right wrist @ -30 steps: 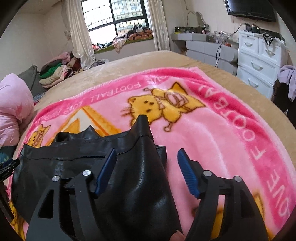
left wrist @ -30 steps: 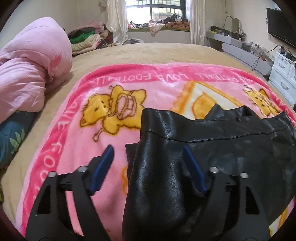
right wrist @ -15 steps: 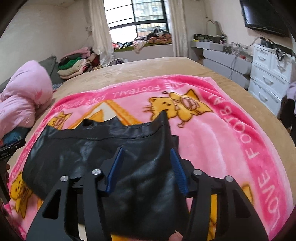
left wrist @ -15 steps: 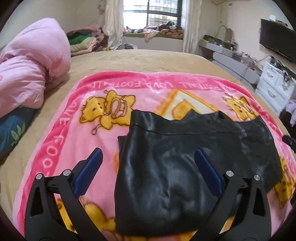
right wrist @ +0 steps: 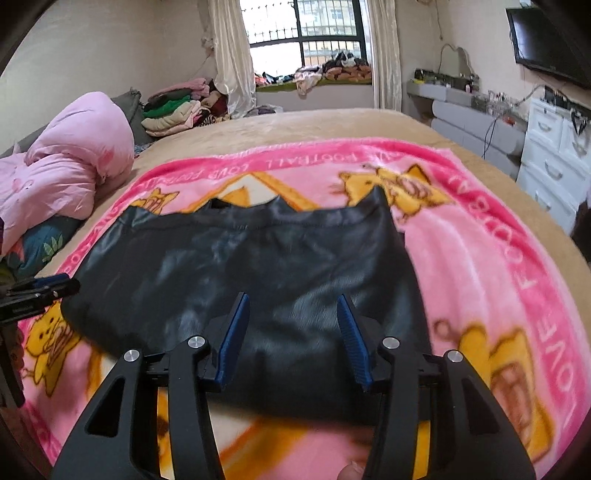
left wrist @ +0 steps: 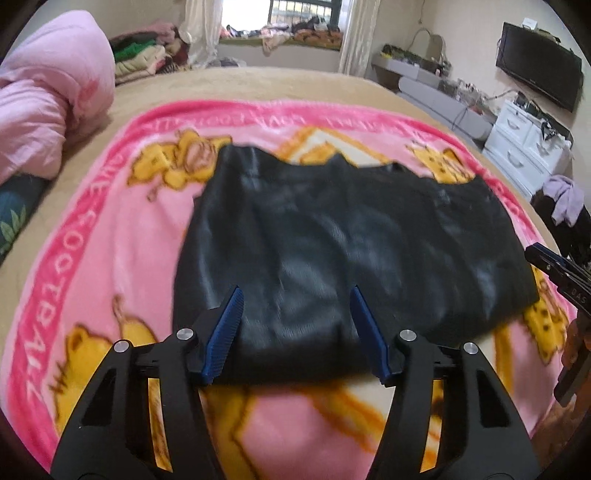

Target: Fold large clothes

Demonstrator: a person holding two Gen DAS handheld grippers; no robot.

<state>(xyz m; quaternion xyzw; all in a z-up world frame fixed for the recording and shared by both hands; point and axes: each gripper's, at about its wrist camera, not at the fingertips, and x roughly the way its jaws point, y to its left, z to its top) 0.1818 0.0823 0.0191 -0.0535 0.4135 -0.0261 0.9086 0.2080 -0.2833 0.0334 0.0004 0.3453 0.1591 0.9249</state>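
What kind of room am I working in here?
Most likely a home bedroom: the black garment lies on a pink blanket spread over a bed, with a wall-mounted TV and white drawers nearby.

Your left wrist camera looks forward and down along its own gripper's fingers from the near-left side of the bed, close above the pink blanket [left wrist: 110, 236]. Your right wrist camera does the same from the near-right side. Both face the far window [right wrist: 306, 33] and share the black garment [left wrist: 332, 236] spread on the blanket; each also catches the other gripper at its frame edge.
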